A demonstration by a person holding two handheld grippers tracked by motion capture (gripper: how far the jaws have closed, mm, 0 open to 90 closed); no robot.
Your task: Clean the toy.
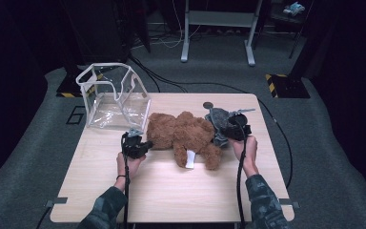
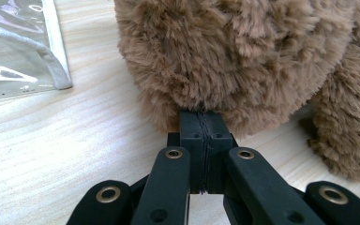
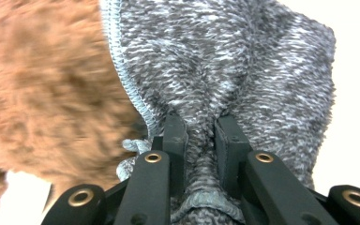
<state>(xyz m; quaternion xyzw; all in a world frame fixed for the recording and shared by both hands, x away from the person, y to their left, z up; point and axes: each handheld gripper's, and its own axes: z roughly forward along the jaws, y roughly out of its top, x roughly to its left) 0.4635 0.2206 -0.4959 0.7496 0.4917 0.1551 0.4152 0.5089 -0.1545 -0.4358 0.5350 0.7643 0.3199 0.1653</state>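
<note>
I am looking at a brown plush bear lying on the wooden table between my two grippers, with a white label showing on its near side. A grey knitted garment is bunched at the bear's end beside my right gripper, and in the right gripper view that gripper is pinching a fold of the knit between its pads, the fabric fanning out ahead of the tips and the brown fur lying just to the left of them. My left gripper is sitting at the bear's opposite end; in the left gripper view its jaws are pressed fully together, and the left gripper is butting its tips straight into the fur low on the bear, though I cannot tell whether any pile is caught between the pads. Beyond the left gripper and off to its left, a clear plastic bag with white edging is standing open on the far corner of the table, just beside the bear. My hands are holding both grippers from the near side.
</note>
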